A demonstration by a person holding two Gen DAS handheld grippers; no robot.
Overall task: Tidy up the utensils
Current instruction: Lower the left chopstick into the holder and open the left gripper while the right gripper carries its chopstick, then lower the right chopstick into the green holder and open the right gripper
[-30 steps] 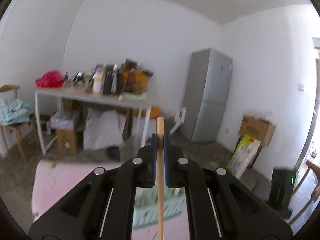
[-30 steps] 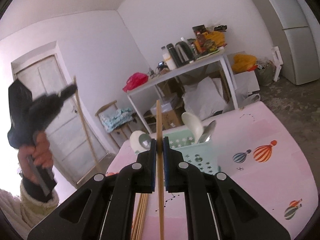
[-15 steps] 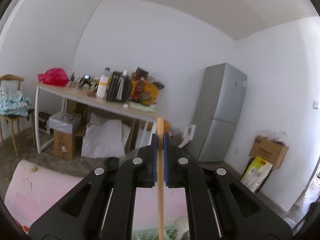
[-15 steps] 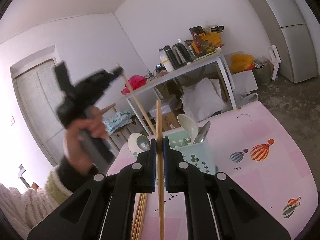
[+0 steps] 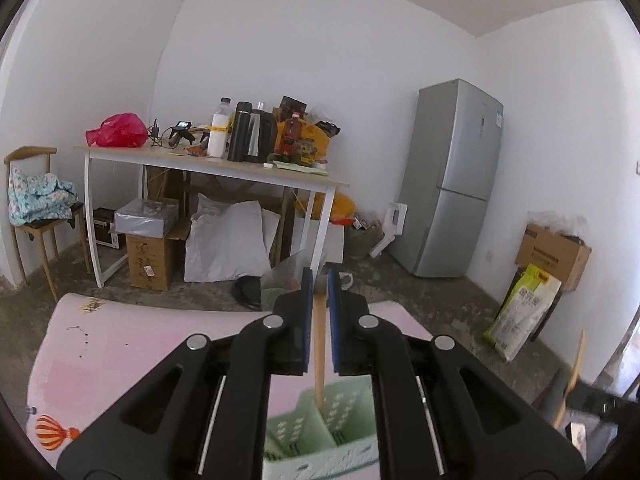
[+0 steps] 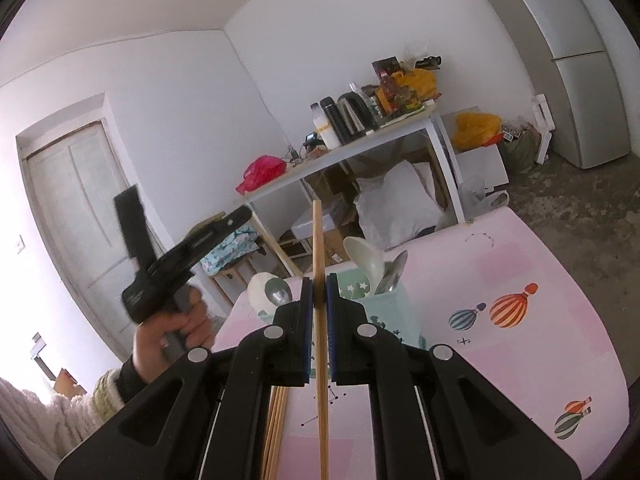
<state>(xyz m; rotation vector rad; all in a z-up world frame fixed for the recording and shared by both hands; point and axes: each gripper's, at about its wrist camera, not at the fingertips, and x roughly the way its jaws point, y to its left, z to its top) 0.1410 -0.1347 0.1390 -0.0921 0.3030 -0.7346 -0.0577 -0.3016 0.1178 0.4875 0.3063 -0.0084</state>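
A white-walled room with a grey fridge [image 5: 456, 184] at right and a cluttered white table [image 5: 208, 168] at centre sits behind the pink bench [image 5: 120, 344] in the lower half of both views. In the left view, the left hand-held gripper [image 5: 319, 292] has its pads slightly parted around a chopstick [image 5: 319, 344] whose lower end dips into the green caddy [image 5: 320, 432] at bottom centre; whether the pads press it cannot be told. In the right view, the right hand-held gripper [image 6: 319, 296] pinches a second chopstick [image 6: 319, 264] upright, with loose chopsticks [image 6: 274, 432] lying on the bench at bottom centre and spoons [image 6: 376, 268] standing in the caddy [image 6: 384, 304]. The step looks like dropping the left chopstick into its compartment (a narrow slot). Doing it well probably means keeping the stick vertical over that slot, lowering before fully spreading the pads, and holding the right one clear.
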